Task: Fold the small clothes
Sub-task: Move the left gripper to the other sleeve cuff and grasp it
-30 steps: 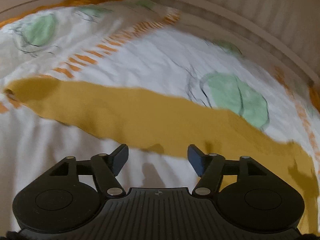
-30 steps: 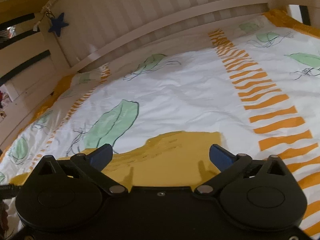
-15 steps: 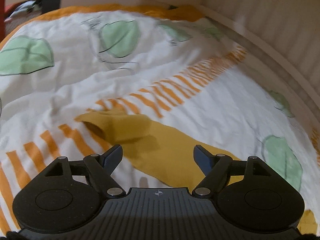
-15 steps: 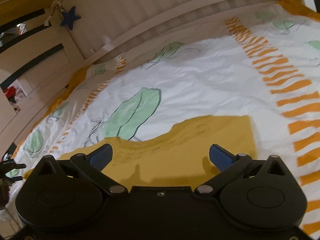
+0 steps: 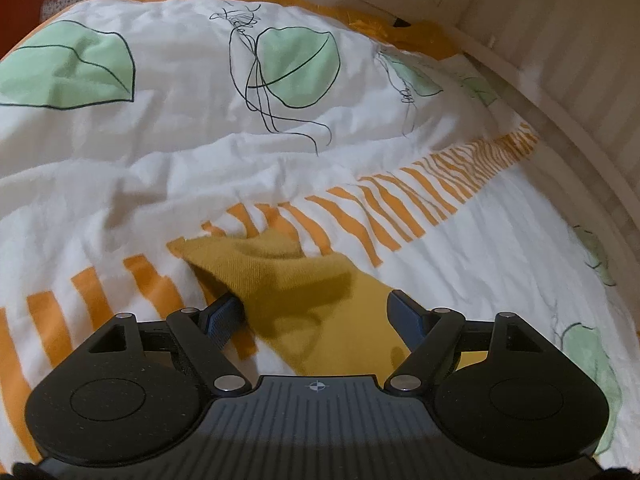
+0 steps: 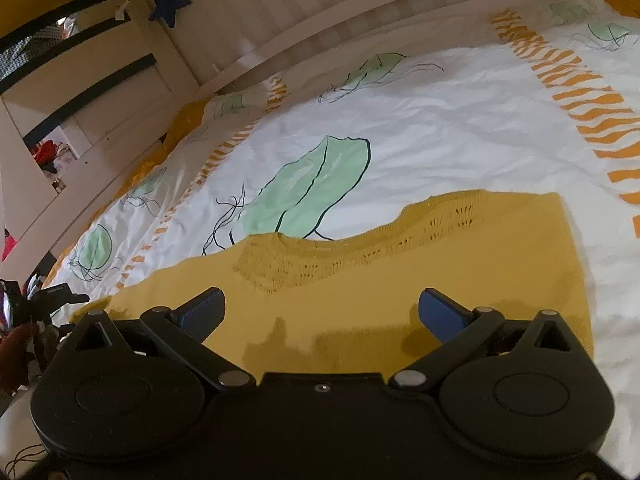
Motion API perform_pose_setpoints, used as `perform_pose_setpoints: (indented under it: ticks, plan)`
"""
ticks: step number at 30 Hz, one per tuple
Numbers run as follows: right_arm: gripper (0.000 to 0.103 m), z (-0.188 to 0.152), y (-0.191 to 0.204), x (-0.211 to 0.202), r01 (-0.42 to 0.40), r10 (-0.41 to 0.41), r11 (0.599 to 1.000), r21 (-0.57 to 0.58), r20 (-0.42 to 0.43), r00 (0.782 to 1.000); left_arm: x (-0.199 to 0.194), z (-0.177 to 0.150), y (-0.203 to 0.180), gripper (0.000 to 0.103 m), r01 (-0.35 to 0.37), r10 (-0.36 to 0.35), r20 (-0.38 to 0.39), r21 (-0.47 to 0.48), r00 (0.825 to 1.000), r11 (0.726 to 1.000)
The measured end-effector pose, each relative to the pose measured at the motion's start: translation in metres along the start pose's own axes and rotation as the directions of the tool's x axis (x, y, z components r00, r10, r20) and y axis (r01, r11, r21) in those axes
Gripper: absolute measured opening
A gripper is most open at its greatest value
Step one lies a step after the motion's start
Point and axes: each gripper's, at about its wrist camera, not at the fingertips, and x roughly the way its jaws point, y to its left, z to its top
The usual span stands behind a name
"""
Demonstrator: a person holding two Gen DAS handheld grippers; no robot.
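- Two pairs of tongs are over the bed, and both of yours stand spread with nothing pinched between the pads.
- Your left tongs (image 5: 314, 314) point down at the end of the yellow knit garment (image 5: 304, 296) — its tip lies on the orange-striped band (image 5: 384, 208) of the duvet (image 5: 168, 168), lifted slightly into a soft fold.
- Those left jaws have just been opening wider; the garment's narrow end lies in the gap between them. The left pad (image 5: 222, 314) sits just beside its edge, and whether it touches the cloth you cannot tell from this view. The right one hovers over the cloth.
- Your right tongs (image 6: 322, 312) hang over the wider part of the same garment, which lies flat on the duvet; the open-work collar (image 6: 360, 256) shows just ahead of the fingertips.
- From the right wrist view the garment's straight side edge runs down to the right of the tongs, and the cloth stretches off to the left toward the bed's side edge.
- The duvet is white with green leaf prints (image 6: 312, 188) and bands of orange dashes; it is creased around the garment's tip.
- Pale slatted bed rails (image 6: 360, 12) run along the far edge of the bed — a dark blue star (image 6: 170, 2) hangs at the corner post.
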Motion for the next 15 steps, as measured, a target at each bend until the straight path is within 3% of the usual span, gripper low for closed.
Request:
perform_pose_setpoints:
  ticks: [8,9,10,11,13,15]
  plan:
    - [0.103,-0.003,-0.001,0.003,0.007,-0.007,1.000,0.018,-0.016,1.000,0.026,0.004,-0.002,0.072,0.004,-0.004,-0.014,0.013,1.000,1.000]
    - [0.103,-0.003,-0.001,0.004,0.008,-0.007,1.000,0.016,-0.018,1.000,0.026,0.004,-0.005,0.051,-0.007,0.008,-0.005,0.029,1.000,1.000]
    - [0.103,-0.003,-0.001,0.004,0.009,-0.008,1.000,0.015,-0.020,1.000,0.026,0.003,-0.007,0.024,-0.018,0.017,0.010,0.044,1.000,0.999]
    - [0.103,-0.003,-0.001,0.004,0.010,-0.009,1.000,0.013,-0.022,1.000,0.025,0.003,-0.009,0.014,-0.021,0.020,0.017,0.047,1.000,0.999]
    - [0.103,-0.003,-0.001,0.004,0.012,-0.012,1.000,0.012,-0.025,1.000,0.020,0.002,-0.012,0.008,0.018,-0.020,0.033,0.042,0.999,0.999]
    - [0.103,-0.002,-0.002,0.004,0.015,-0.015,1.000,0.010,-0.027,1.000,0.012,0.003,-0.018,0.008,0.051,-0.054,0.056,0.055,0.997,0.997]
